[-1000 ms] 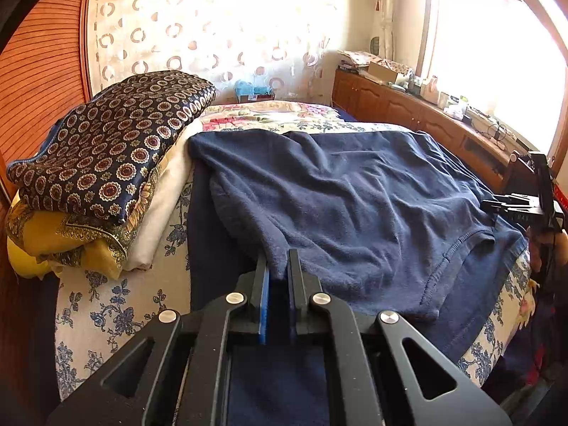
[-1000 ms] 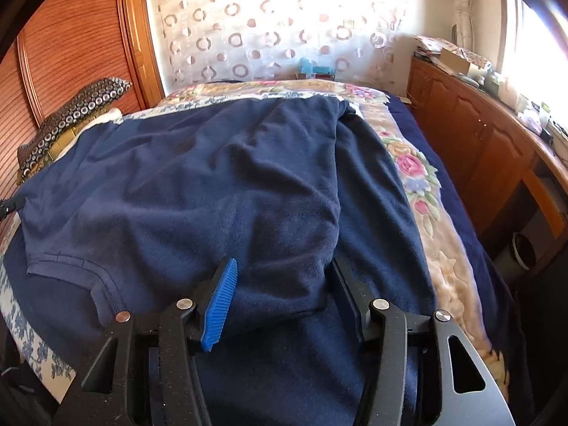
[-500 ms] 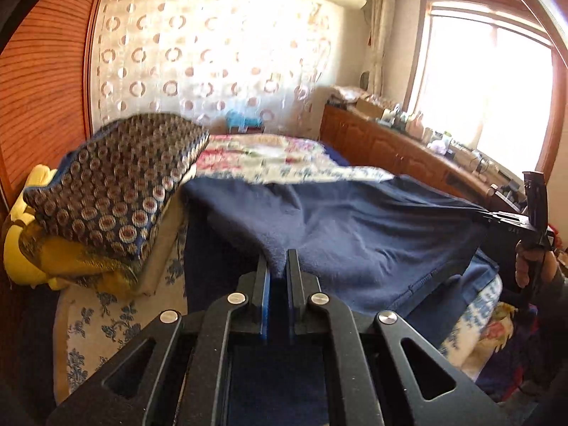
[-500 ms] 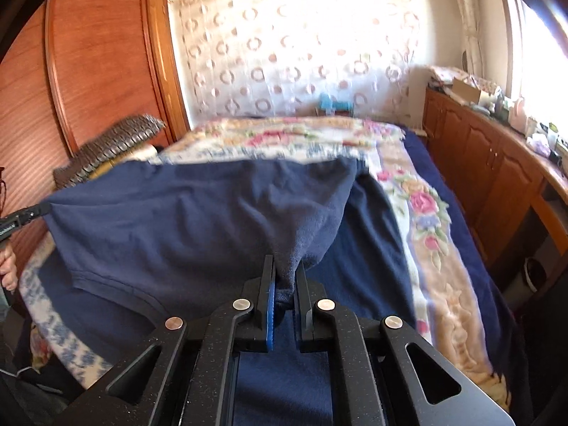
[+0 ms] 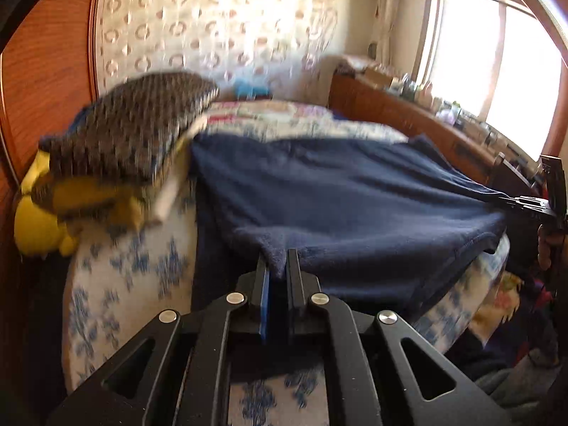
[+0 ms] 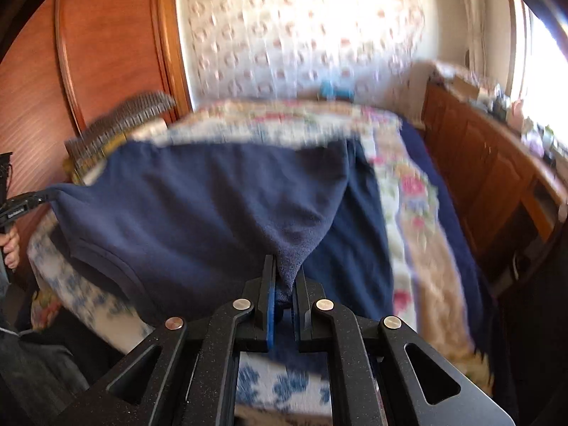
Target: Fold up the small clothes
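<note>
A navy fleece garment (image 5: 348, 195) lies spread across the bed, stretched between both grippers and lifted at its near edge. My left gripper (image 5: 276, 266) is shut on one near corner of it. My right gripper (image 6: 285, 277) is shut on the other near corner, the cloth (image 6: 220, 198) bunched into a point between its pads. Each gripper shows in the other's view: the right one (image 5: 532, 202) at the far right edge, the left one (image 6: 21, 206) at the far left edge with a hand below it.
Stacked patterned and yellow pillows (image 5: 117, 156) lie at the bed's left side by a wooden wardrobe (image 6: 106, 46). The floral bedspread (image 6: 411, 191) covers the bed. A wooden counter (image 5: 426, 124) with clutter runs under the bright window on the right.
The right gripper closed on the garment's corner. Both grippers then drew back and up, lifting the near edge of the garment off the bed and pulling it toward the bed's foot.
</note>
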`<state>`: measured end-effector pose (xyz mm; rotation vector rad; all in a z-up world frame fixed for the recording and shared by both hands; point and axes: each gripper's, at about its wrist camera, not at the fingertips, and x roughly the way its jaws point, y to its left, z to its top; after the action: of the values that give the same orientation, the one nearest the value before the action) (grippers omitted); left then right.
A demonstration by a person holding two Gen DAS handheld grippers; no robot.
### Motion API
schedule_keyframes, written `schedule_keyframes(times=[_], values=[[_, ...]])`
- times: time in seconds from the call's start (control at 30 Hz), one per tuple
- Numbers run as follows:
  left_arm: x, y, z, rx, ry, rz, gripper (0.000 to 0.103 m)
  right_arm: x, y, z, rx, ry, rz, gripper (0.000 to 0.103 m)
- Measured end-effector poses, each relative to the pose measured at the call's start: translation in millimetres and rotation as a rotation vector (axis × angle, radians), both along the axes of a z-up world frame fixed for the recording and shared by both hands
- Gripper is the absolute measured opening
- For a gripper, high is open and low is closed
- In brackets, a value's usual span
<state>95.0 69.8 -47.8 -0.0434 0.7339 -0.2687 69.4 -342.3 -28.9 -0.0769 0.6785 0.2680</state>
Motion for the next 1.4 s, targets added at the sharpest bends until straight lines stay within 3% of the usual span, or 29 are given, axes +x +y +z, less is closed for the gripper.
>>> schedule_keyframes(times=[0.07,0.13,0.33,0.43,0.47,0.53,0.6,0.7,0.73,0.8,0.9,1.4], values=[[-1,1,-10,0.002,0.024,0.004,0.008,4,-1,-16,0.0,0.041,-0.019,0.007],[-3,1,-12,0.003,0.03,0.008,0.008,7,-2,-24,-0.006,0.061,-0.038,0.017],[-8,-4,-8,0.032,0.018,0.019,0.014,-5,0,-6,0.003,-0.013,-0.087,0.027],[-10,0,-4,0.035,0.007,0.037,0.03,-7,5,-2,-0.001,-0.034,-0.082,0.027],[-11,1,-3,0.034,-0.002,0.038,0.042,-9,8,-3,-0.001,-0.04,-0.077,0.027],[-10,4,-3,0.024,-0.005,0.039,0.051,-14,17,-7,0.002,-0.052,-0.055,0.027],[-6,7,-6,0.022,0.01,0.052,0.078,-18,15,-11,0.009,-0.05,-0.036,0.027],[-1,7,-14,0.027,0.037,0.057,0.08,-13,29,-18,0.009,-0.044,-0.002,0.029],[1,7,-16,0.032,0.045,0.059,0.08,-11,36,-20,0.009,-0.043,0.015,0.041],[4,7,-22,0.041,0.06,0.066,0.08,-5,44,-22,0.01,-0.043,0.045,0.052],[6,8,-27,0.039,0.07,0.084,0.08,9,61,-32,-0.012,-0.032,0.076,0.058],[5,11,-37,0.029,0.088,0.094,0.08,42,103,-64,-0.101,0.016,0.141,0.061]])
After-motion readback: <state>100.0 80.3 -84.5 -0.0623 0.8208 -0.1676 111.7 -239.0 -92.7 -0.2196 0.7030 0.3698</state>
